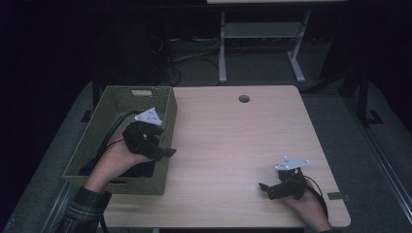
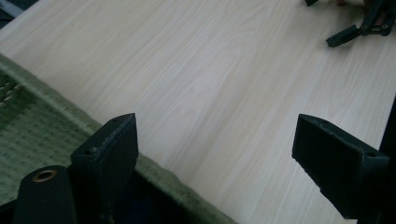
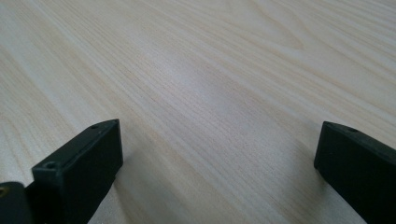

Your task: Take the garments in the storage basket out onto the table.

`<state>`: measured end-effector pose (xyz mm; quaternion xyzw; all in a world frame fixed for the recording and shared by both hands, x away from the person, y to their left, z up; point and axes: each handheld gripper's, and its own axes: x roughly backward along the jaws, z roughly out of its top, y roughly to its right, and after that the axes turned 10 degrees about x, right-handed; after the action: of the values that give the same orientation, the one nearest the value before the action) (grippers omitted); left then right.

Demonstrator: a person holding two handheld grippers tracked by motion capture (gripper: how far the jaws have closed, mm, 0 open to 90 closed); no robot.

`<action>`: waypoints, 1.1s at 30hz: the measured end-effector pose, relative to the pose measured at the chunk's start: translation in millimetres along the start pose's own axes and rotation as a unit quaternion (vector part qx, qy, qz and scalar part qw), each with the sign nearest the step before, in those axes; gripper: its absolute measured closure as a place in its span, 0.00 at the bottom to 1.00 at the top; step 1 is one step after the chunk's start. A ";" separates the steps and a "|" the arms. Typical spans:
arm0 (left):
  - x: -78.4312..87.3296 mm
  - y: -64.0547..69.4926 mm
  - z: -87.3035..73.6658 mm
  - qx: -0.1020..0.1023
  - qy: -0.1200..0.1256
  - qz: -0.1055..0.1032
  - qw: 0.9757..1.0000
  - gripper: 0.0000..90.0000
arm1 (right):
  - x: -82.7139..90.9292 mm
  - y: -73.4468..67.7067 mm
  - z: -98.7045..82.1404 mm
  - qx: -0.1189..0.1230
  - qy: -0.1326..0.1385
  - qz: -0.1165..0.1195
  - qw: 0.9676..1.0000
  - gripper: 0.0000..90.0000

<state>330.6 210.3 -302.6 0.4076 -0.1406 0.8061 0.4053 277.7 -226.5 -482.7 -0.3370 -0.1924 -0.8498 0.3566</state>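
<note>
A green woven basket stands on the left part of the light wooden table. My left gripper is held over the basket's right rim, open, with nothing between its jaws. In the left gripper view, that gripper straddles the green rim and bare table. Something dark lies inside the basket; I cannot tell what it is. My right gripper rests low near the table's front right, pointing left. Its jaws stand wide apart in the right gripper view, and the gripper is open and empty over bare wood.
A round cable hole sits near the table's far edge. Behind the table stand the white legs of another desk, with cables on the dark floor. The right gripper appears far off in the left gripper view.
</note>
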 end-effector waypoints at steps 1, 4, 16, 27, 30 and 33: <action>2.7 -2.5 -0.7 0.003 0.001 0.003 1.000 0.16 | 0.0 0.0 0.0 0.000 0.000 0.000 1.000 0.01; 7.8 -7.1 -2.8 0.006 0.001 0.009 1.000 0.16 | 0.0 0.0 0.0 0.000 0.000 0.000 1.000 0.01; 29.3 -32.5 -20.9 0.039 0.004 0.041 0.998 0.16 | 0.0 0.0 0.0 0.000 0.000 0.000 1.000 0.01; 44.8 -47.8 -36.2 0.062 0.000 0.063 0.996 0.16 | 0.0 0.0 0.0 0.000 0.000 0.000 1.000 0.01; 48.9 -52.6 -43.1 0.073 -0.008 0.070 0.995 0.16 | -0.2 0.1 -0.1 0.000 0.001 0.000 1.000 0.01; 51.1 -55.4 -46.9 0.076 -0.016 0.073 0.994 0.16 | -0.1 0.1 -0.1 0.001 0.000 -0.001 1.000 0.01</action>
<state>330.3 299.0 -298.4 0.4384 -0.1146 0.8354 0.3111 277.8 -226.5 -482.8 -0.3364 -0.1931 -0.8500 0.3565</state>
